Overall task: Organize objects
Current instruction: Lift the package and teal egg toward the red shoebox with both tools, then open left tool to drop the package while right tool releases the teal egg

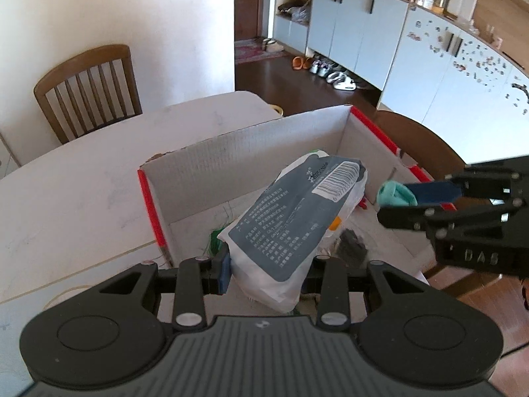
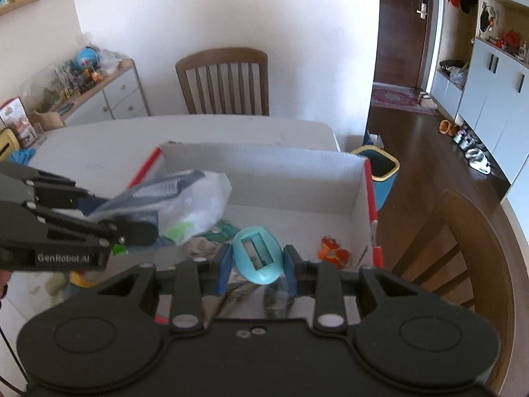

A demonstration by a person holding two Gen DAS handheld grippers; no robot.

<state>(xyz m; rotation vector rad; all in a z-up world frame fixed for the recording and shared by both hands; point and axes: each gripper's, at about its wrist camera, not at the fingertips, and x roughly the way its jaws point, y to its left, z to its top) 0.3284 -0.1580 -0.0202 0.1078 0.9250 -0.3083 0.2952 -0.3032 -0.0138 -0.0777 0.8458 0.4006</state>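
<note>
My left gripper (image 1: 264,273) is shut on a white and grey plastic packet (image 1: 291,218) with a barcode, held above the open cardboard box (image 1: 211,155). My right gripper (image 2: 256,264) is shut on a teal egg-shaped pencil sharpener (image 2: 258,254), also over the box. In the left wrist view the right gripper (image 1: 400,203) comes in from the right with the sharpener (image 1: 395,193). In the right wrist view the left gripper (image 2: 132,218) enters from the left with the packet (image 2: 191,198). Inside the box lie an orange wrapper (image 2: 332,251), a dark object (image 1: 352,246) and green bits.
The box, with red edge strips (image 1: 150,211), sits on a white table (image 1: 72,192). Wooden chairs stand behind the table (image 2: 224,79) and at its right (image 2: 463,241). A blue and yellow bin (image 2: 383,168) stands on the floor beyond the box. Cabinets (image 1: 357,29) line the far wall.
</note>
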